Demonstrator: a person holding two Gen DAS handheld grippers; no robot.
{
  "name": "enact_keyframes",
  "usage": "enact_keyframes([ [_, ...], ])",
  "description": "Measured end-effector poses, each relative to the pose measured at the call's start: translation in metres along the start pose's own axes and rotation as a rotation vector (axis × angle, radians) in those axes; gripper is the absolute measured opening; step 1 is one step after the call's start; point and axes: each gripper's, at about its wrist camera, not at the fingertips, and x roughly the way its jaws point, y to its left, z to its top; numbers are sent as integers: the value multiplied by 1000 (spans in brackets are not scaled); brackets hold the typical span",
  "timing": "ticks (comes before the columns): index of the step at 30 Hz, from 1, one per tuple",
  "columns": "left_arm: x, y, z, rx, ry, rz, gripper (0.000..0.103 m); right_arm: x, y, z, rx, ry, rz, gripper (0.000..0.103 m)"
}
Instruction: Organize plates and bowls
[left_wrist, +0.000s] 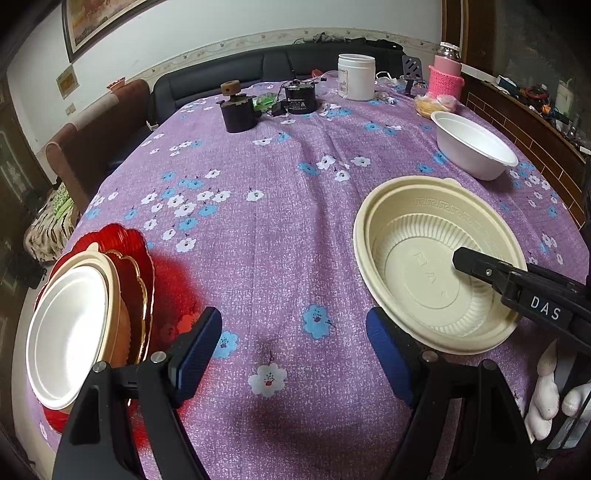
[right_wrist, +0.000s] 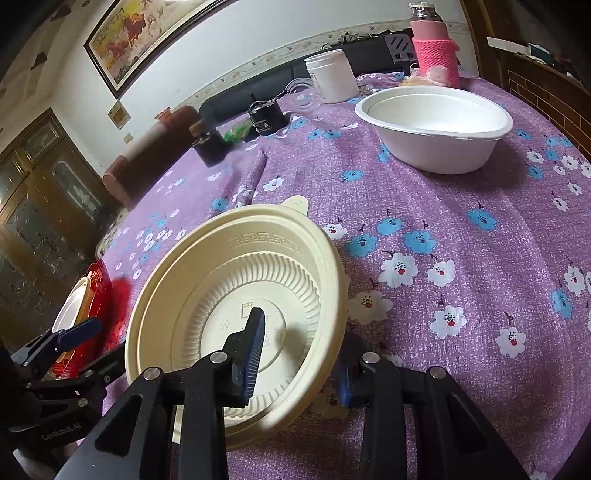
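Right fingers (right_wrist: 255, 354) clamp cream bowl (right_wrist: 236, 295); left fingers (left_wrist: 201, 343) apart over purple floral tablecloth (left_wrist: 277, 206).

I'm in a home living room: flowered tablecloth (left_wrist: 280, 206), dark sofa (left_wrist: 221, 74) at twelve o'clock, framed painting (right_wrist: 147, 37) at eleven.

Worktop (left_wrist: 258, 221): draped in purple cloth printed with white and blue flowers, filling the centre of both views. White plastered wall (left_wrist: 192, 33), upper frame, with patterned border strip. Gilt-framed horse painting (right_wrist: 147, 37), upper left. Dark leather sofa (left_wrist: 221, 77) behind the worktop. Brown upholstered chair (left_wrist: 99, 133), left. Carved wooden glazed cabinet (right_wrist: 44, 192), far left.
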Motion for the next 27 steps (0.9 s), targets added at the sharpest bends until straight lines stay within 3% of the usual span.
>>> enact_keyframes([
  [8,-4,2,0,-11,-11,-14,80,0,0,0,0,0,0,36],
  [27,-11,2,3,4,-47,68,80,0,0,0,6,1,6,37],
])
